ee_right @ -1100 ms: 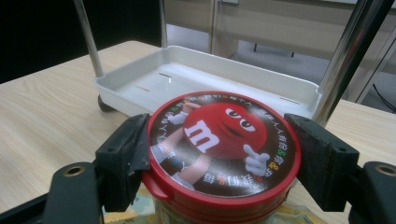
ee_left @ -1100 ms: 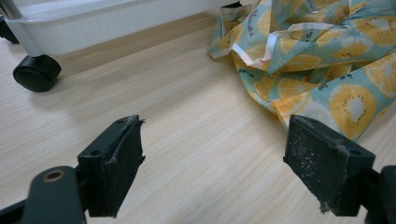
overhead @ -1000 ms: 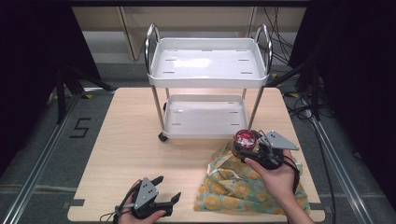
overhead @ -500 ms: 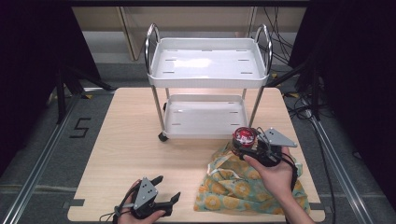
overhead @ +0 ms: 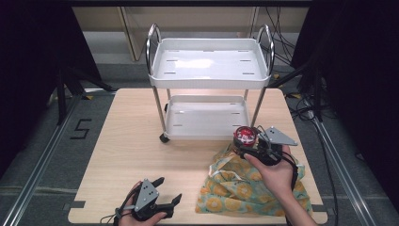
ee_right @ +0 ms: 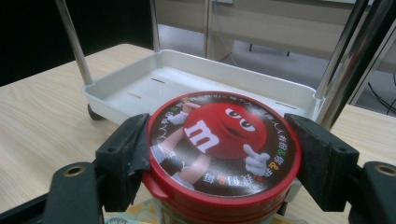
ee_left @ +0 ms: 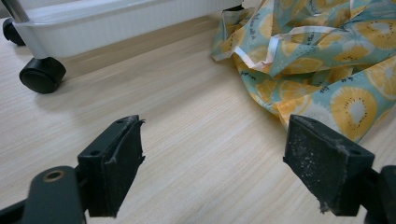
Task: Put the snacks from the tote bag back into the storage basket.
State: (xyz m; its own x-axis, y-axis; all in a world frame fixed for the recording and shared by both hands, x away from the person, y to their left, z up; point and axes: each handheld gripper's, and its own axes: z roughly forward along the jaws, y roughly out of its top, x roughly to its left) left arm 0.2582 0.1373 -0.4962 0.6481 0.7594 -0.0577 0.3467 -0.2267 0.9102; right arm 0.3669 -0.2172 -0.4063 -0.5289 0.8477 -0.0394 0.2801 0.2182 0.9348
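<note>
Red-lidded and round, one candy jar [ee_right: 219,154] sits clamped between the jaws of the right gripper [overhead: 251,143], held up over the edge of one patterned cloth bag [overhead: 244,186] and just in front of the cart's lower tray [overhead: 207,117]; its lid shows a red cartoon figure with an "m"; one white two-tier cart [overhead: 209,66] stands on the worktop [overhead: 131,141], one black castor [ee_left: 42,74] plain to see in the left gripper view; the bag, teal with yellow citrus slices and a pale ribbon, lies crumpled at the near right; the left gripper [overhead: 162,200] rests low at the near edge, well apart from the bag, its jaws spread wide with nothing between them; the worktop is pale wood grain; around it grey floor, dark curtains, and cables trailing at the right.
</note>
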